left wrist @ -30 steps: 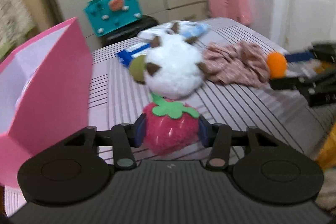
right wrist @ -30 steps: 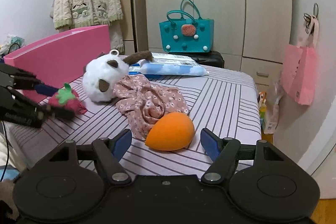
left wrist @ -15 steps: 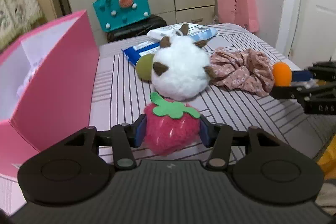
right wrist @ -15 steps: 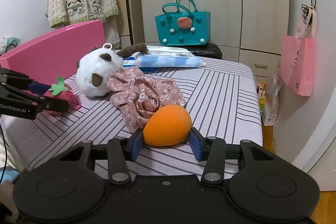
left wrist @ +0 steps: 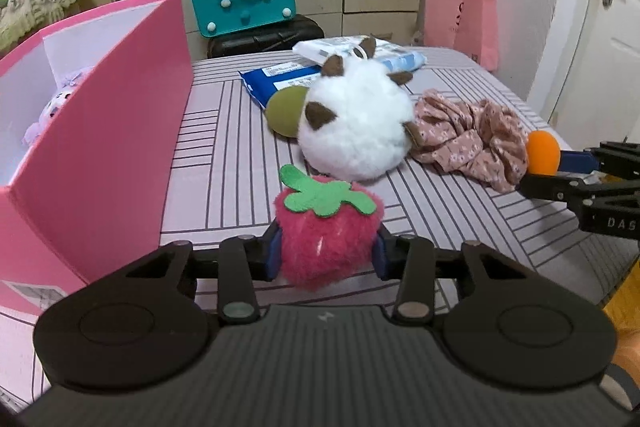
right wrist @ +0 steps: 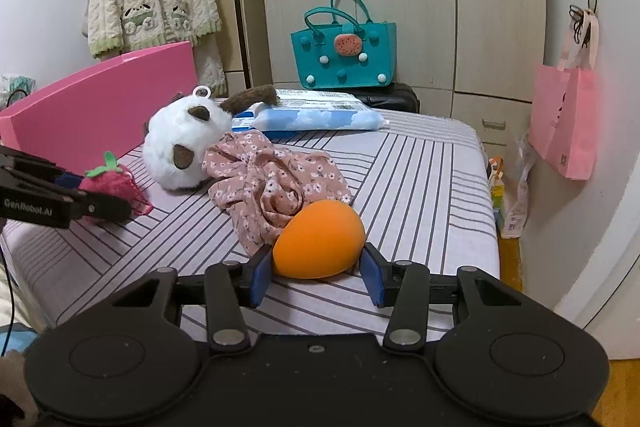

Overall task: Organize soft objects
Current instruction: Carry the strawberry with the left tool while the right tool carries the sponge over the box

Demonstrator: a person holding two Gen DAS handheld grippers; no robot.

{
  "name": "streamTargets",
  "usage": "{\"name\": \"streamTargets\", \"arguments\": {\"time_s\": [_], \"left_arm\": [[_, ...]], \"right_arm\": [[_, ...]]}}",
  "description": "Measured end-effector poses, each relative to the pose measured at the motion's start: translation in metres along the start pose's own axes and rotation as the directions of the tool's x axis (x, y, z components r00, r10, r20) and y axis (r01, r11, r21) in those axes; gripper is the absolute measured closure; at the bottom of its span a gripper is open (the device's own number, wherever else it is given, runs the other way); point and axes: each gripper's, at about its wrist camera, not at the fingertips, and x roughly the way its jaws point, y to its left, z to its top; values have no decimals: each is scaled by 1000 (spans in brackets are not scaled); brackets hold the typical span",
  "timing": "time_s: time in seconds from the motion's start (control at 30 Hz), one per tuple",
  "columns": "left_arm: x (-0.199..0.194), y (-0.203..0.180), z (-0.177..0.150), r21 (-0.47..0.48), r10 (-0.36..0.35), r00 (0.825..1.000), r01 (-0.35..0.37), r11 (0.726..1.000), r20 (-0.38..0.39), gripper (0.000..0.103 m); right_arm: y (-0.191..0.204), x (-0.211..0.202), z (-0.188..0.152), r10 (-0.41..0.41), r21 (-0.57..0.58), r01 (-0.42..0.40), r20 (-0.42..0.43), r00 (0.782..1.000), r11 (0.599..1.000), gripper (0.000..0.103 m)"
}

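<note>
A red strawberry plush (left wrist: 328, 227) with a green leaf top sits between the blue pads of my left gripper (left wrist: 326, 259). The jaws are closing and the pads press into its sides. It rests on the striped bed (left wrist: 224, 155), just right of the open pink box (left wrist: 120, 99). My right gripper (right wrist: 318, 271) is shut on an orange egg-shaped sponge (right wrist: 320, 235) at the bed's near right. Between the two lie a white round plush (left wrist: 356, 123) and a crumpled floral cloth (left wrist: 472, 135). The right wrist view shows the strawberry plush (right wrist: 110, 179) at the far left.
Small plush toys (left wrist: 56, 103) lie inside the pink box. Blue-and-white packs (left wrist: 280, 75) lie at the bed's far end. A teal handbag (left wrist: 244, 3) stands behind the bed on a black case. A pink bag (right wrist: 564, 123) hangs on the right wall.
The right jaws went from wide around the orange sponge to shut on it. The left jaws narrowed on the strawberry plush, and the left view rolled level and sharpened.
</note>
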Motion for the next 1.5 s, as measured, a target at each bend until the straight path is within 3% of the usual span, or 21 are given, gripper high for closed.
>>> {"name": "streamTargets", "arguments": {"time_s": [0.2, 0.43, 0.57, 0.63, 0.83, 1.1, 1.37, 1.5], "left_arm": [[-8, 5, 0, -20, -19, 1000, 19, 1000, 12, 64], [-21, 3, 5, 19, -66, 998, 66, 998, 1, 64], [-37, 1, 10, 42, -142, 990, 142, 989, -12, 64], [-53, 0, 15, 63, -191, 982, 191, 980, -12, 64], [-89, 2, 30, 144, -217, 976, 216, 966, -6, 64], [-121, 32, 42, 191, -172, 985, 172, 966, -16, 63], [-134, 77, 44, 109, -144, 989, 145, 983, -19, 63], [-148, 98, 47, 96, -143, 990, 142, 985, 7, 63]], "right_arm": [[0, -9, 3, -13, -3, 13, 10, 1000, 1000, 51], [4, -18, 6, -12, 11, 12, 3, 1000, 1000, 51], [4, -28, 14, 86, 132, -81, -33, 996, 988, 51], [7, -35, 22, 176, 168, -166, -42, 984, 972, 51], [29, -49, 50, 259, 145, -246, -79, 963, 958, 51], [65, -44, 81, 379, 137, -359, -168, 910, 923, 51], [120, -27, 112, 465, 39, -467, -201, 862, 884, 51], [148, -26, 132, 490, -36, -504, -185, 852, 863, 51]]}}
